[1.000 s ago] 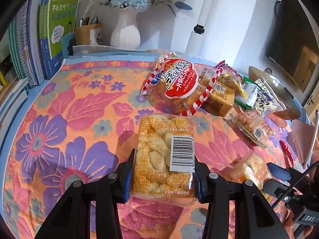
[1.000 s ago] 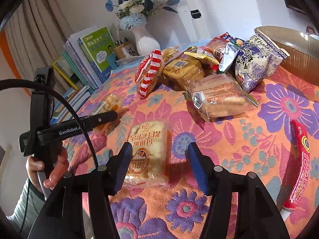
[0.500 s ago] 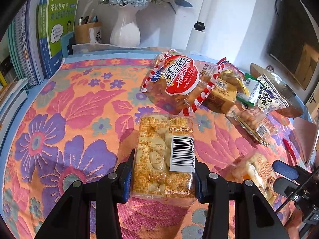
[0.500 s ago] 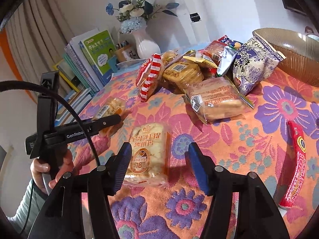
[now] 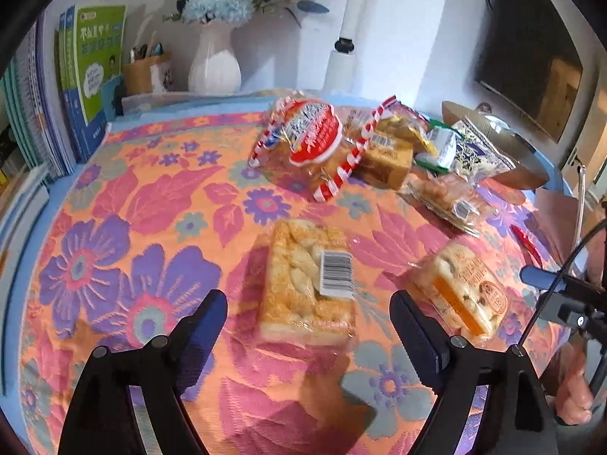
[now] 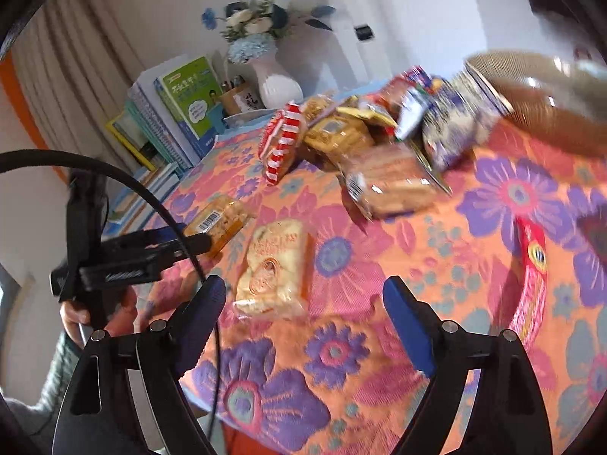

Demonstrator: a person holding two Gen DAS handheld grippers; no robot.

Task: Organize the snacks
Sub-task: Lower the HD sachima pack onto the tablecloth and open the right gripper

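Observation:
A yellow cake pack with a barcode label (image 5: pixel 309 284) lies flat on the flowered tablecloth, just ahead of my open left gripper (image 5: pixel 308 326); it also shows in the right wrist view (image 6: pixel 220 223). A second yellow cake pack (image 6: pixel 275 271) lies just ahead of my open right gripper (image 6: pixel 303 309) and shows in the left wrist view (image 5: pixel 461 292). Neither gripper holds anything. A heap of snack bags lies beyond: a red-and-white bag (image 5: pixel 309 144), a tan cake pack (image 5: pixel 387 155) and a blue-and-white bag (image 5: pixel 480 151).
A brown bowl (image 6: pixel 546 102) stands at the far right. A red sausage stick (image 6: pixel 531 276) lies on the cloth at right. A white vase (image 5: pixel 214 62), a pen cup (image 5: pixel 146 72) and upright books (image 5: pixel 87 72) line the back left edge.
My left gripper has opened and let go of the barcode cake pack, which now lies on the cloth. My right gripper has drawn back and opened wider; its view is blurred by motion.

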